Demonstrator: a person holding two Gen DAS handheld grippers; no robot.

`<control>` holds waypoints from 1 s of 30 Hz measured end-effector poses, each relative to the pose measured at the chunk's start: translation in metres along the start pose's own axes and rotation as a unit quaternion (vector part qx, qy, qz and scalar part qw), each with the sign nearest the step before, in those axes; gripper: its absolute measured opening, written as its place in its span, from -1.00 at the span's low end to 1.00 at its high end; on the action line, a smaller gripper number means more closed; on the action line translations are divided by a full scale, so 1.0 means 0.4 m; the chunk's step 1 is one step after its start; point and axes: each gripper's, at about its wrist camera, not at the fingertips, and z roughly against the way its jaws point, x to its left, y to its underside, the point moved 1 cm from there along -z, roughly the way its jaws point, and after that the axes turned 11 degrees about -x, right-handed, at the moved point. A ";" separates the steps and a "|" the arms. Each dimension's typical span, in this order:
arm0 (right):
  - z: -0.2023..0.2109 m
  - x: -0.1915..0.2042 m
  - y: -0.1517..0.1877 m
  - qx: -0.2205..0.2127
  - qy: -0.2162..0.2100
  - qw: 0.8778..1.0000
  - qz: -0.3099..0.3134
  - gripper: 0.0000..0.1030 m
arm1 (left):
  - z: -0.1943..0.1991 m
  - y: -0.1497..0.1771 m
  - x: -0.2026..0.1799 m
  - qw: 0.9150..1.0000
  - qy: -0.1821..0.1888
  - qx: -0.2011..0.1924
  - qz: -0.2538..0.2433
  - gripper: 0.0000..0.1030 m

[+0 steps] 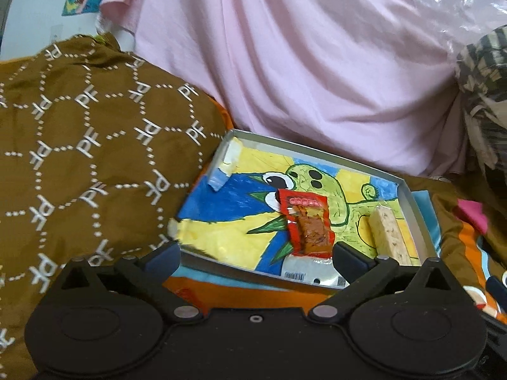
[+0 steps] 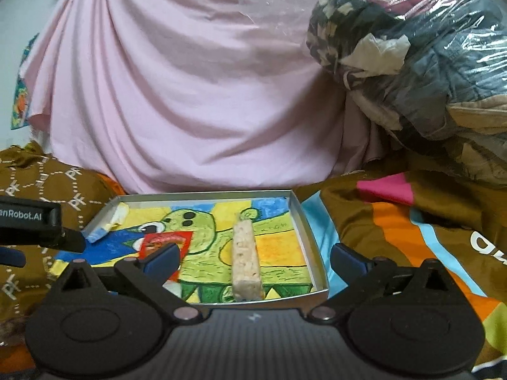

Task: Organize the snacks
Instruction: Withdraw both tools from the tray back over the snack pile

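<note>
The pink sheet (image 2: 177,88) fills the background across both of my views and comes down close behind the tray's far rim. To my left lies the brown patterned cloth (image 1: 79,145), which presses against the tray's left edge. To my right a clear plastic bag of fabric (image 2: 412,57) overhangs the striped bedding (image 2: 396,231), which extends freely to the right of the tray.

The metal tray (image 2: 312,247) sits between these, lined with a coloured cartoon drawing (image 1: 221,196). Its raised rim bounds all four sides. The left half of the tray floor is unoccupied.

Inside the tray, the pale cereal bar (image 2: 245,256) lies lengthwise, parallel to the right wall and apart from it. The red snack packet (image 1: 309,224) lies near the middle, well apart from the bar, its lower end overlapping a white and silver wrapper (image 1: 304,269) at the near rim.

My left gripper (image 1: 256,253) is spread wide and grips nothing; its right finger sits just beside the packet's lower corner. My right gripper (image 2: 253,258) is likewise spread wide and empty, straddling the near end of the bar without contact.
</note>
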 end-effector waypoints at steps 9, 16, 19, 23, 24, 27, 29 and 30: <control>0.128 -0.022 -0.026 -0.005 0.007 1.000 -0.008 1.00 | 0.122 0.029 0.044 1.000 0.002 -0.006 -0.016 0.98; 0.225 0.003 -0.029 0.011 -0.003 1.000 -0.017 1.00 | 0.201 0.074 0.085 1.000 0.002 0.004 -0.030 0.98; 0.259 0.028 -0.020 0.028 -0.015 0.999 -0.015 1.00 | 0.227 0.092 0.103 0.999 0.005 0.014 -0.036 0.98; 0.293 0.067 -0.001 0.063 -0.045 0.997 -0.012 1.00 | 0.263 0.115 0.127 0.999 0.015 0.021 -0.043 0.98; 0.300 0.077 0.004 0.072 -0.051 0.996 -0.010 1.00 | 0.270 0.120 0.131 0.999 0.017 0.023 -0.047 0.98; 0.316 0.102 0.017 0.097 -0.067 0.993 -0.015 1.00 | 0.287 0.136 0.145 0.998 0.023 0.027 -0.058 0.98; 0.323 0.118 0.031 0.120 -0.076 0.990 -0.017 1.00 | 0.294 0.147 0.155 0.997 0.029 0.035 -0.061 0.98; 0.327 0.127 0.038 0.129 -0.078 0.988 -0.015 1.00 | 0.296 0.152 0.158 0.997 0.030 0.038 -0.062 0.98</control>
